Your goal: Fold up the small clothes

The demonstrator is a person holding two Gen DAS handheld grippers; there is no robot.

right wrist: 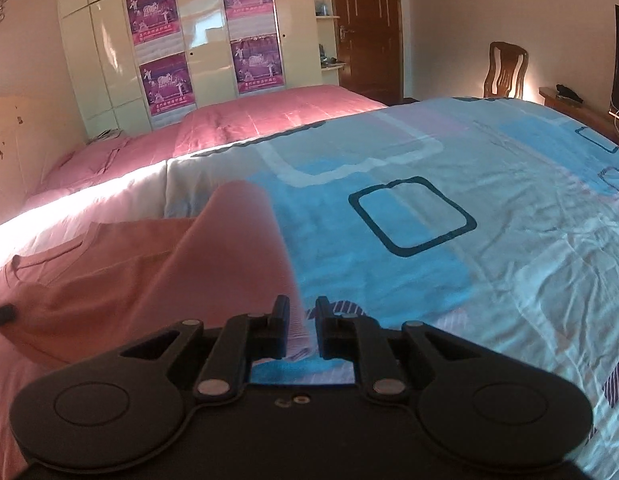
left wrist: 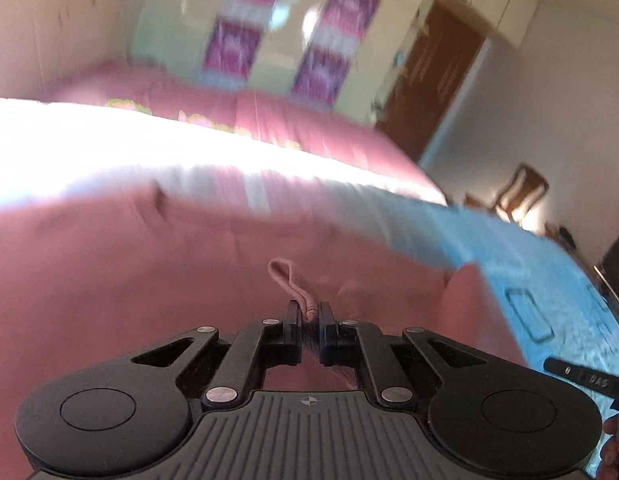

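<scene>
With the pink shirt [right wrist: 109, 272] spread on the bed cover [right wrist: 489, 240], the left gripper [left wrist: 309, 320] pinches a ribbed edge and the right gripper [right wrist: 302, 312], jaws narrow, seems to hold a lifted side, so next both should carry the fold across evenly.

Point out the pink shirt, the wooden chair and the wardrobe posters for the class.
pink shirt [right wrist: 121, 264]: right wrist view, on its flat body.
wooden chair [right wrist: 505, 70]: right wrist view, on the backrest.
wardrobe posters [right wrist: 251, 64]: right wrist view, on the lower right poster.
</scene>
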